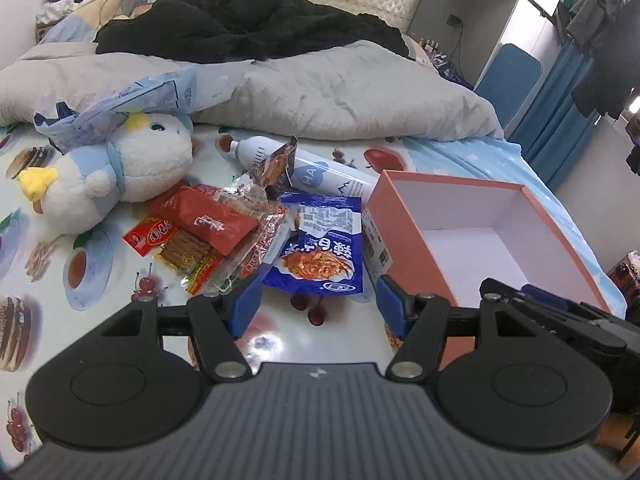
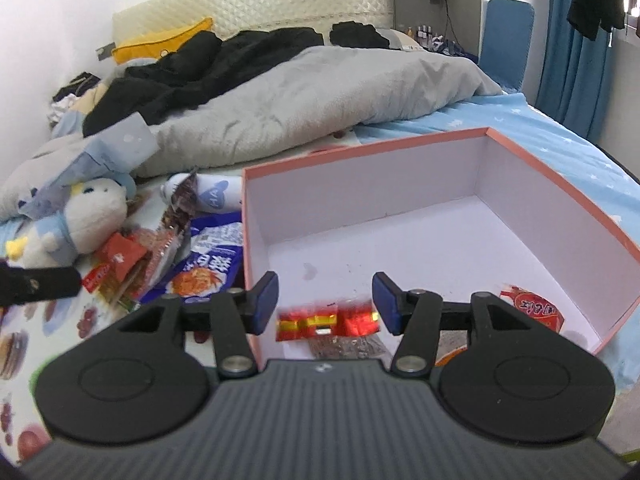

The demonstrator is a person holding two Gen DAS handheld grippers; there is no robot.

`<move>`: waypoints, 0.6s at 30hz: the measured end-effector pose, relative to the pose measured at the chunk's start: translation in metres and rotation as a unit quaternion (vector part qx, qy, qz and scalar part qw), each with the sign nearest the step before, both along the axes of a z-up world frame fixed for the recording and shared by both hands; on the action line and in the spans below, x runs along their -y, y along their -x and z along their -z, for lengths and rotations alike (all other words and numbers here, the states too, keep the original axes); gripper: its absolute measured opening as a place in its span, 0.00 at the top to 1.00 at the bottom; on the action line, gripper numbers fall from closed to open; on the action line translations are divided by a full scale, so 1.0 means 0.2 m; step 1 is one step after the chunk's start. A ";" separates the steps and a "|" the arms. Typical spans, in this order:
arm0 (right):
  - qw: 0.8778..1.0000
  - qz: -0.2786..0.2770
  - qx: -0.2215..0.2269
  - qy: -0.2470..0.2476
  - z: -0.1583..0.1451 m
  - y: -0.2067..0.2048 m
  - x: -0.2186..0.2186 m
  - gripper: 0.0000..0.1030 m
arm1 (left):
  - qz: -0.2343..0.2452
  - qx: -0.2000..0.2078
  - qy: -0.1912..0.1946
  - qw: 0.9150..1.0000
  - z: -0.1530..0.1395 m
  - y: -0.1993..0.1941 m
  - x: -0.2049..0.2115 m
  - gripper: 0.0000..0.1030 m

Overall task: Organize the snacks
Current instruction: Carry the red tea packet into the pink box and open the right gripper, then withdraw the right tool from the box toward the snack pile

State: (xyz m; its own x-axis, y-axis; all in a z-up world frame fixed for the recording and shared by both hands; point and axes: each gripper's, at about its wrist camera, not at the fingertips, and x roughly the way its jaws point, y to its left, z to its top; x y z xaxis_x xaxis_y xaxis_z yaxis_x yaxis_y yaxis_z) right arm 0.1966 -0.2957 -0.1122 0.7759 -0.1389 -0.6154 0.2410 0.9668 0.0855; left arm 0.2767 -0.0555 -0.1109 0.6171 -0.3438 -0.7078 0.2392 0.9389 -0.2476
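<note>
An open pink box (image 2: 360, 152) with a white inside stands on the bed, at the right in the left wrist view (image 1: 452, 178). My right gripper (image 2: 326, 296) hovers over its near side, open. A blurred red and yellow snack packet (image 2: 326, 322) lies between and just below its fingers, and the pads do not press it. Another red packet (image 2: 536, 312) lies on the box floor. My left gripper (image 1: 318, 296) stands open and empty over the printed sheet, just short of a blue noodle packet (image 1: 320, 248). A heap of red packets (image 1: 208, 220) lies left of the noodle packet.
A white and blue plush toy (image 1: 132, 164) lies left of the snack heap. A white bottle (image 1: 320, 172) lies behind the snacks. A grey duvet (image 1: 320, 92) with black clothes on it fills the back of the bed. The bed's edge runs to the right of the box.
</note>
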 end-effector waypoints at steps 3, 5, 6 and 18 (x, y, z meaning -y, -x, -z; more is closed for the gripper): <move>1.000 -0.004 0.011 0.000 -0.03 0.02 -0.02 0.36 | -0.006 0.002 -0.003 1.000 -0.01 0.01 -0.02 0.33; 1.000 -0.007 0.021 -0.010 -0.05 0.04 -0.02 0.36 | -0.010 0.004 -0.007 1.000 -0.02 0.01 -0.05 0.33; 0.999 -0.008 0.027 -0.016 -0.07 0.05 -0.03 0.36 | -0.012 0.005 -0.009 1.000 -0.02 0.02 -0.06 0.33; 0.993 -0.105 0.055 -0.012 -0.07 0.13 -0.35 0.37 | -0.047 0.001 -0.026 0.999 0.05 0.00 -0.26 0.33</move>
State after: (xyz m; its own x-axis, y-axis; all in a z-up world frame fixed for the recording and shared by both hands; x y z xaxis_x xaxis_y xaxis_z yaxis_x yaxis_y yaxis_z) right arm 0.1704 -0.2255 -0.0992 0.8489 0.0466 -0.5265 0.0222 0.9921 0.1236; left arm 0.2771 -0.0043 -0.1207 0.6461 -0.2477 -0.7219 0.1505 0.9686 -0.1977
